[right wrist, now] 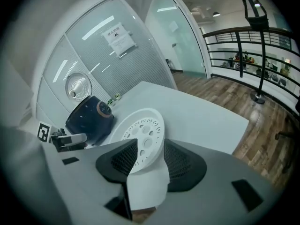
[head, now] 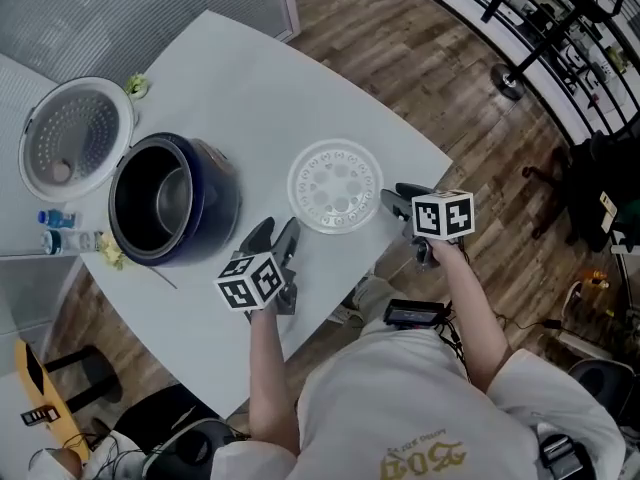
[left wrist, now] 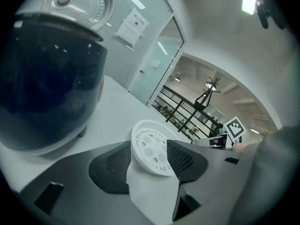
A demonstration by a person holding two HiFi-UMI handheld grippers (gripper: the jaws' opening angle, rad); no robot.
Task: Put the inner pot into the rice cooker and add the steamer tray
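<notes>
**Steamer tray lies between two spread grippers, pot in cooker**

Nearest is the person's white shirt (head: 420, 408), with yellow print across the chest that shows upside down and cannot be read. Two grippers are held out over the white counter (head: 230, 78), and each carries one cube of black-and-white square markers, so two cubes in all.

The left hand-held gripper (head: 277, 236) has its jaws spread with nothing pinched. It is near the steamer tray (head: 335, 186) but apart from it, on the tray's near left side. The right hand-held gripper (head: 392, 200) also has its jaws spread with nothing clamped between them. Its tips are just beside the tray's right rim, and whether they touch it cannot be told.

There is one tray, a round white disc pierced with rings of holes. It lies flat on the counter between the two grippers and right of the rice cooker (head: 205, 208).

There is one cooker, dark blue, with a round orange-rimmed panel on its front whose lettering is too small to read. The single silvery inner pot (head: 170, 196) sits inside it. The lid (head: 72, 138) stands open on the cooker's far left, its perforated inner face showing.

Two small bottles (head: 62, 230) lie at the counter's left edge, their labels too small to read. Farthest off, one paper notice (right wrist: 119, 38) hangs on the glass wall, and its print cannot be read.
</notes>
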